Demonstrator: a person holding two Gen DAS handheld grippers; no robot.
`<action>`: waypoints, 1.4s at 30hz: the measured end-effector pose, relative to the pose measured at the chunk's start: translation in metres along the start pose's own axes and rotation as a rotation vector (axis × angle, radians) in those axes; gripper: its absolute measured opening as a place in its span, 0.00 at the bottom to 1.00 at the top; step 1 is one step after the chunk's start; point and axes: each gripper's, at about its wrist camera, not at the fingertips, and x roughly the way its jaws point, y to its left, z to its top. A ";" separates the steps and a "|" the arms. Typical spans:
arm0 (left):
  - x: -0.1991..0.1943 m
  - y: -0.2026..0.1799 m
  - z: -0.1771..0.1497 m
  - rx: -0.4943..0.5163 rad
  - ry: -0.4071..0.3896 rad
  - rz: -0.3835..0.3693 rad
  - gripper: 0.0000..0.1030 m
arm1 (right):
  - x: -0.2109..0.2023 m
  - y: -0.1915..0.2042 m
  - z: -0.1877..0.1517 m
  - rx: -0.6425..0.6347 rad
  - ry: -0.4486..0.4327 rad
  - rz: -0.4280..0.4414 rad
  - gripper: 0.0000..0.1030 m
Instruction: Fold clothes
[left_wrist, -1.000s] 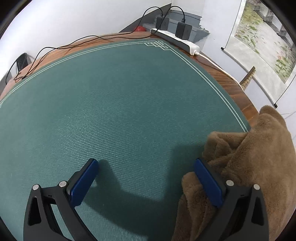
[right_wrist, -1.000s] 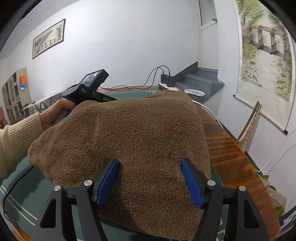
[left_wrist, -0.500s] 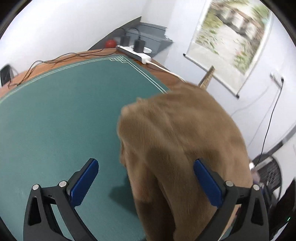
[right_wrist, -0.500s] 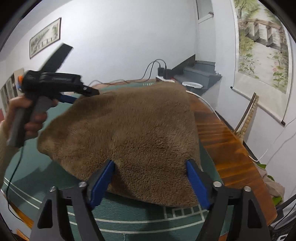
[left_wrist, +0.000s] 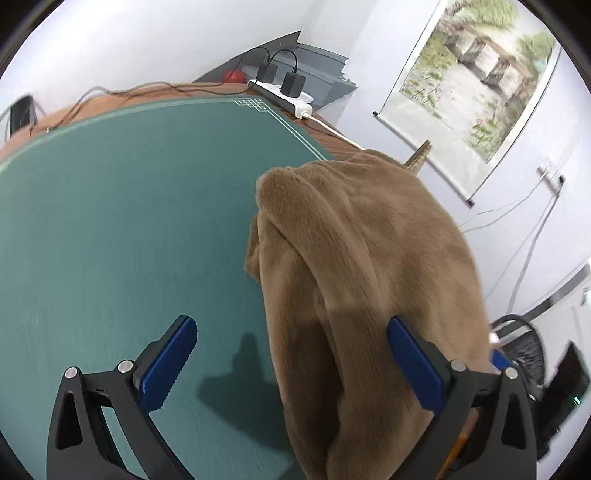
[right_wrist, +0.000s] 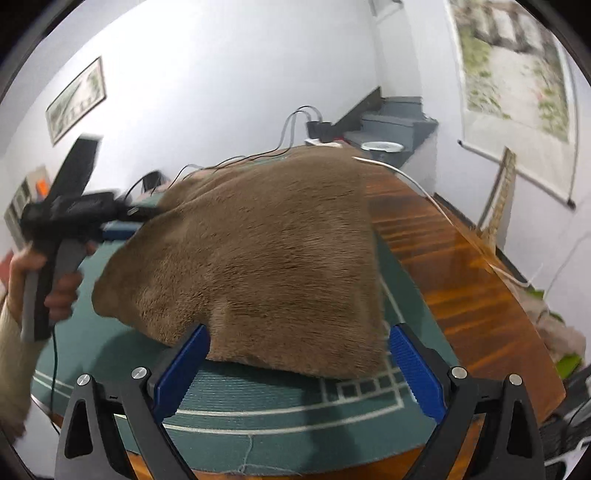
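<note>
A brown fleece garment (right_wrist: 266, 251) lies humped on the green table mat (right_wrist: 280, 410). My right gripper (right_wrist: 299, 332) sits at its near edge with jaws opening. The hem lies between the blue pads (right_wrist: 413, 365), which do not press on it. In the left wrist view the garment (left_wrist: 354, 266) fills the right half and runs down between the wide-open jaws of my left gripper (left_wrist: 291, 325), against the right finger (left_wrist: 413, 365). The right wrist view shows a hand holding the left gripper (right_wrist: 74, 214) at the garment's far left corner.
A white power strip (left_wrist: 284, 99) with black chargers and cables sits at the mat's far corner. Bare wooden table rim (right_wrist: 461, 280) runs along the right. A white cable (right_wrist: 424, 188) crosses it. A scroll painting (left_wrist: 476, 77) hangs on the wall.
The left gripper swung right and rose, bringing the garment from the view's edge to between its jaws. The right jaws widened and drew back, so more mat shows under the hem.
</note>
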 end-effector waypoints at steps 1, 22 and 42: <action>-0.006 0.000 -0.005 -0.009 0.001 -0.021 1.00 | -0.003 -0.004 0.002 0.015 -0.006 0.000 0.96; -0.050 -0.077 -0.116 0.183 -0.105 0.219 1.00 | -0.035 0.050 -0.009 -0.087 -0.070 -0.174 0.97; -0.044 -0.088 -0.121 0.225 -0.098 0.264 1.00 | -0.039 0.052 -0.011 -0.074 -0.108 -0.201 0.99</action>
